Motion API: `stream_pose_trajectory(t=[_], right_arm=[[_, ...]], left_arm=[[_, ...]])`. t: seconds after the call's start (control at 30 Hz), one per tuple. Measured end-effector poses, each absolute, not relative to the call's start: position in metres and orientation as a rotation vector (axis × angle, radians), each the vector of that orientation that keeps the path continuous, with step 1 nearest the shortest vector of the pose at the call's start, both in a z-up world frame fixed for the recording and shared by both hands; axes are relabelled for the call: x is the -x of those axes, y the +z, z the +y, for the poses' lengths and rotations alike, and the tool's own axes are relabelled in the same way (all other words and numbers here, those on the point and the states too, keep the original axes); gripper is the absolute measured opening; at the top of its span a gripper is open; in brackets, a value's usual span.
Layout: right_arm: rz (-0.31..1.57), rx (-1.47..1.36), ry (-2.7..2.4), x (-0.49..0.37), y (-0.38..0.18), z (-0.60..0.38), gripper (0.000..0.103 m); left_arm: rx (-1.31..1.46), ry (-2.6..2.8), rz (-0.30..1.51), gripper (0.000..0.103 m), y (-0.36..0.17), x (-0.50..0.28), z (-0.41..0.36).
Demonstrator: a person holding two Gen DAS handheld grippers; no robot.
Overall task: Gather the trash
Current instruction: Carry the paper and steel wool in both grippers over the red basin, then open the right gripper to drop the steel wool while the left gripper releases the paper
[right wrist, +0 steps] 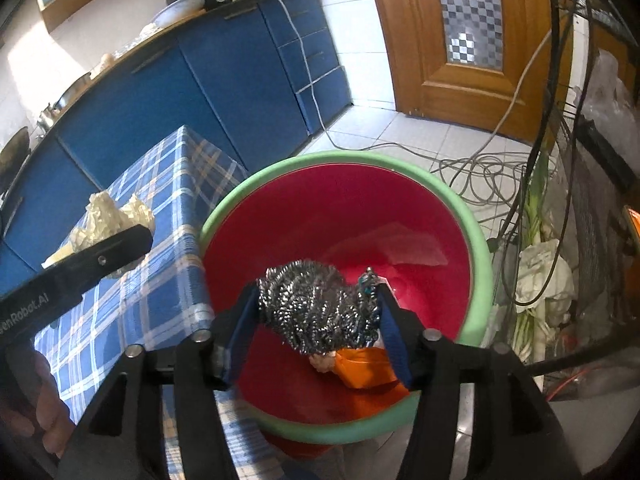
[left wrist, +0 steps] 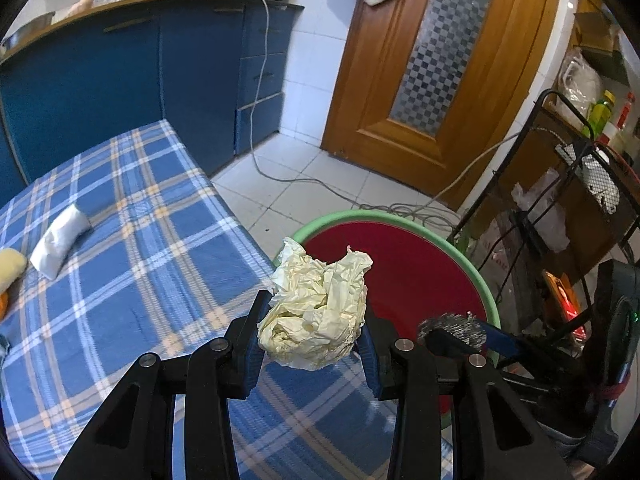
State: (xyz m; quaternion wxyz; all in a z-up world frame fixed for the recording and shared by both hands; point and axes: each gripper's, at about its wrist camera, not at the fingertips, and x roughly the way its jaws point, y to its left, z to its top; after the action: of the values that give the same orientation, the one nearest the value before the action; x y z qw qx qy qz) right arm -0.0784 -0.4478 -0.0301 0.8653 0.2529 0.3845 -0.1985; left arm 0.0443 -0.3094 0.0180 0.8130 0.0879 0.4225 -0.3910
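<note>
My left gripper (left wrist: 314, 320) is shut on a crumpled cream paper ball (left wrist: 320, 300), held over the corner of the plaid-covered table (left wrist: 140, 240), just left of the bin. The bin (left wrist: 400, 216) is red inside with a green rim (right wrist: 344, 158) and stands on the floor beside the table. My right gripper (right wrist: 318, 306) hovers over the bin's mouth, and a steel wool scourer (right wrist: 316, 308) spans its two pads. An orange wrapper (right wrist: 360, 372) and pale scraps lie in the bin. In the right wrist view the paper ball (right wrist: 104, 216) shows at left.
A white packet (left wrist: 60, 240) and a yellow item (left wrist: 10, 268) lie on the table. Blue cabinets (left wrist: 120, 80) stand behind it, a wooden door (left wrist: 420, 80) beyond. Cables (right wrist: 480, 176) trail over the tiled floor. A black wire rack (left wrist: 560, 160) crowds the right side.
</note>
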Motion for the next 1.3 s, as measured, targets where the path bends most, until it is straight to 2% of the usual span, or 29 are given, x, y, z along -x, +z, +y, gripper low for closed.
stream_pose_trajectory(t=[0.37,0.43,0.5,0.67,1.3], right_arm=[[0.757,-0.548,-0.436,0.090,-0.023,-0.459,0.068],[0.754,-0.550,-0.440,0.091,-0.022,-0.461,0.068],[0.751,-0.552,-0.443,0.093,-0.022,-0.462,0.068],[0.748,-0.557,-0.450,0.095,-0.022,-0.464,0.068],[0.718,-0.561,-0.476,0.103,-0.014,-0.467,0.068]], left_arm=[[-0.228,-0.862,0.918,0.042,0.007,-0.042,-0.330],[-0.232,-0.870,0.925,0.044,0.005,-0.043,-0.334],[-0.232,-0.866,0.930,0.053,0.004,-0.043,-0.336],[-0.239,-0.853,0.928,0.060,0.003,-0.042,-0.338],[-0.199,-0.858,0.885,0.061,0.021,-0.038,-0.324]])
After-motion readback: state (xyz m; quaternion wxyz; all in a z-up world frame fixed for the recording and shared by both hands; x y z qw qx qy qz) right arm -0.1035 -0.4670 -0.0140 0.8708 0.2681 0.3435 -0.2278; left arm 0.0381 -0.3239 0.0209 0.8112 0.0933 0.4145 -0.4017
